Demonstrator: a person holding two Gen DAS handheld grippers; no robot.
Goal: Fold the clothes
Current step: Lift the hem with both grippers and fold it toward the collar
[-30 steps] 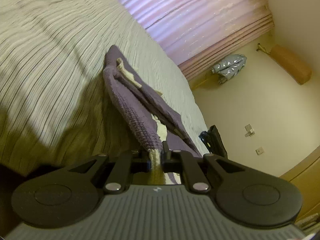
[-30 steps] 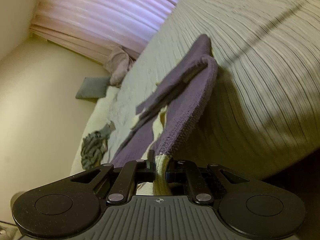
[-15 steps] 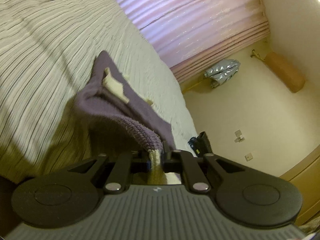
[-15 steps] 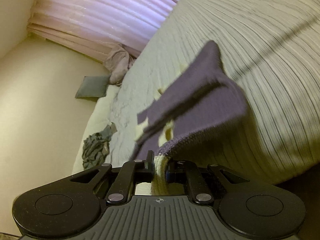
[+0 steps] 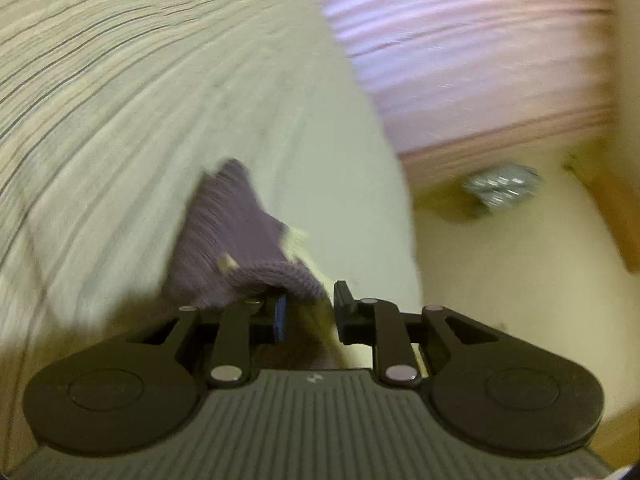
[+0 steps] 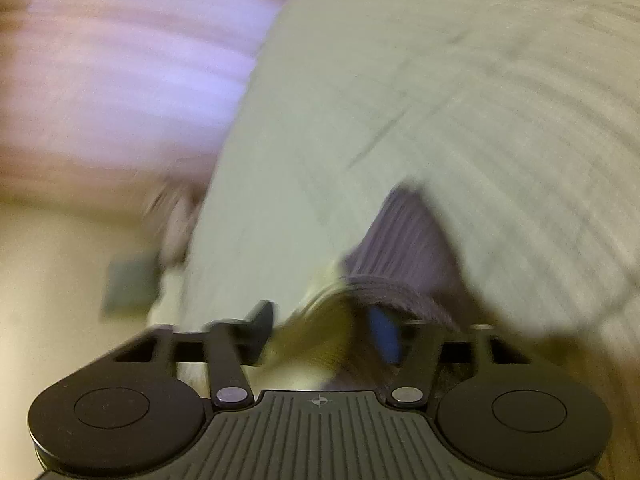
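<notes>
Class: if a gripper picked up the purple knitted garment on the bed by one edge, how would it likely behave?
The purple knitted garment would likely flop and drape: it already bends in soft folds on the bedspread. Its ribbed knit probably grips rather than slips. It seems unlikely to roll.

The left gripper [image 5: 308,316] points toward the far side, its jaws parted with a clear gap between them; the right gripper [image 6: 326,330] points the same way, its jaws spread wider; both views are blurred.

No text, label or number seems legible anywhere; both views are blurred.
</notes>
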